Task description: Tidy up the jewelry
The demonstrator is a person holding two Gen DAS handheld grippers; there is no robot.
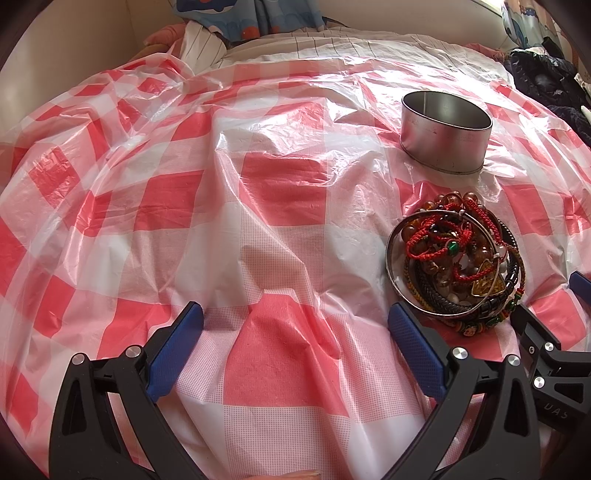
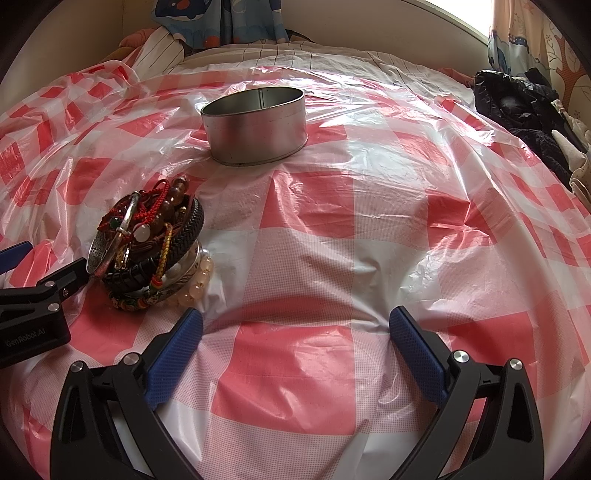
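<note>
A pile of bracelets and beads [image 1: 458, 258] lies on the red-and-white checked plastic sheet [image 1: 258, 184], just beyond my left gripper's right finger; it also shows in the right wrist view [image 2: 155, 251], to the left. An empty oval metal tin [image 1: 445, 131] stands upright behind the pile; it shows in the right wrist view [image 2: 255, 123] too. My left gripper [image 1: 295, 314] is open and empty, low over the sheet, left of the pile. My right gripper [image 2: 295, 319] is open and empty, right of the pile. Each gripper shows at the edge of the other's view.
The sheet [image 2: 369, 221] is wrinkled and covers a striped bed cover [image 2: 295, 55]. Dark clothes [image 2: 524, 110] lie at the far right edge. A blue patterned cloth [image 1: 251, 18] hangs at the back.
</note>
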